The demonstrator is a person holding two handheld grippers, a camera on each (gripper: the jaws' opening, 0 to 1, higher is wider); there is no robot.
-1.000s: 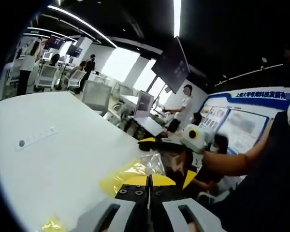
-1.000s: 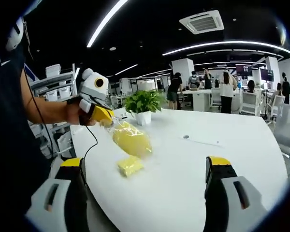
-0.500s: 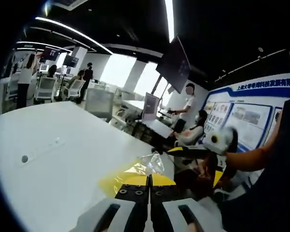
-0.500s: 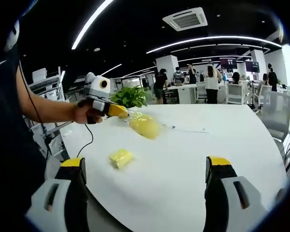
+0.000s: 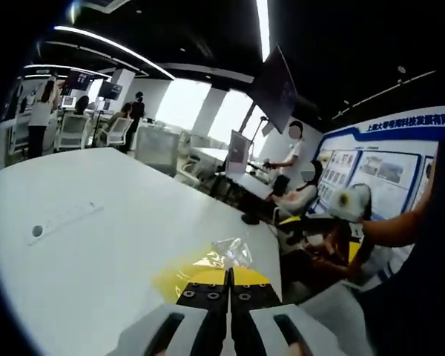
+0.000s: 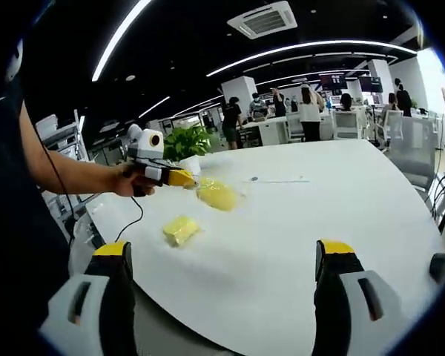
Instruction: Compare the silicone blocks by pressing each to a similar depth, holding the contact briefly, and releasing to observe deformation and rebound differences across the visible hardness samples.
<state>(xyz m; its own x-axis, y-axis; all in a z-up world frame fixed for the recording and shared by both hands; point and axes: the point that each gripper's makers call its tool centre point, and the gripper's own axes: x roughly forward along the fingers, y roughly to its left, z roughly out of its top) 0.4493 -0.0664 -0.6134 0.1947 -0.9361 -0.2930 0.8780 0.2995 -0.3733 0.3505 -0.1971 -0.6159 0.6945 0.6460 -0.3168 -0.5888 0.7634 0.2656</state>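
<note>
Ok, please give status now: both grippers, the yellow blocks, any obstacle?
Left gripper shut on bagged yellow block, held above white table. Right gripper open, holding nothing. Second yellow block lies on table. No obstacle seen.

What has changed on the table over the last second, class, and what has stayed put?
The left gripper, still shut on the yellow bag, has carried it away from the yellow block and further across the white table. The block stays flat, untouched. The right gripper remains open.
</note>
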